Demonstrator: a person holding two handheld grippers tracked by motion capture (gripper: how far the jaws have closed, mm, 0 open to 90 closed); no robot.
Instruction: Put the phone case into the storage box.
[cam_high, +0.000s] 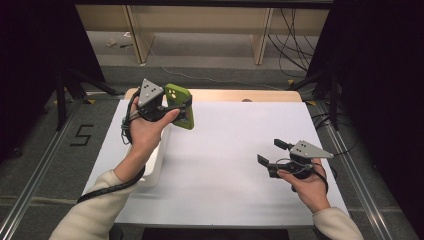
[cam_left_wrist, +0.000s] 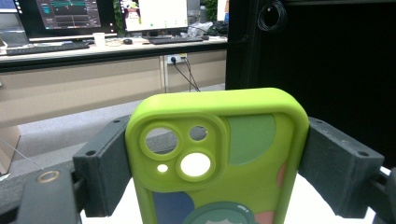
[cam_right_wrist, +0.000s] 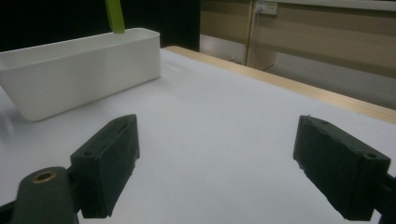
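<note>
A lime-green phone case (cam_high: 180, 105) with a camera cut-out and coloured patches is held upright above the table's far left. My left gripper (cam_high: 172, 107) is shut on it. In the left gripper view the case (cam_left_wrist: 219, 140) fills the gap, and the left gripper (cam_left_wrist: 218, 163) presses both black jaws on its long sides. My right gripper (cam_high: 270, 152) hovers low over the right side of the table and is open with nothing between its jaws. The right gripper view shows the right gripper (cam_right_wrist: 224, 170) over bare white surface, with the case's thin green edge (cam_right_wrist: 115, 16) far off.
A white rectangular tray (cam_high: 156, 159) stands at the left under my left forearm; it appears again as the tray (cam_right_wrist: 79, 65) beyond the right gripper. The table (cam_high: 225, 150) is covered in white, with a wooden far edge (cam_high: 240, 95). Desks and monitors lie beyond.
</note>
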